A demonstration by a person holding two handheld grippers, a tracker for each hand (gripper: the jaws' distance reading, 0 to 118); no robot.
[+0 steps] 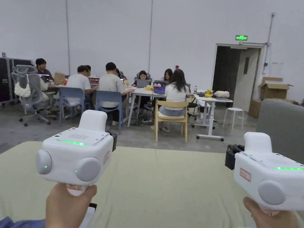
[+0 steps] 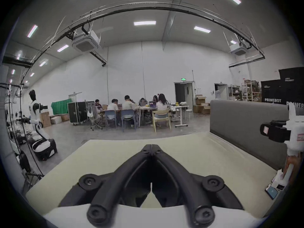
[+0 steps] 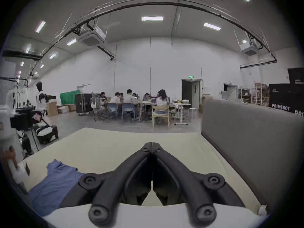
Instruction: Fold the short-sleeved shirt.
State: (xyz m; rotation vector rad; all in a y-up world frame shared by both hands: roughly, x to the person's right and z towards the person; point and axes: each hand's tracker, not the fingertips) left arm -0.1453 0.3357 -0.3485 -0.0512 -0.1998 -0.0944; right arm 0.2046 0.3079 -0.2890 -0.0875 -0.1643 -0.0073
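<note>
Both tools, left tool [image 2: 151, 146] and right tool [image 3: 152, 144], are hovering pressed together, empty, above the bed [image 3: 107, 146], readying for the blue shirt [image 3: 54, 183].

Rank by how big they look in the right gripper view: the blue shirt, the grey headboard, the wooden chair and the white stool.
1. grey headboard
2. blue shirt
3. wooden chair
4. white stool

The headboard and shirt lie near the camera, the chair and stool far off, so true sizes may differ.
</note>
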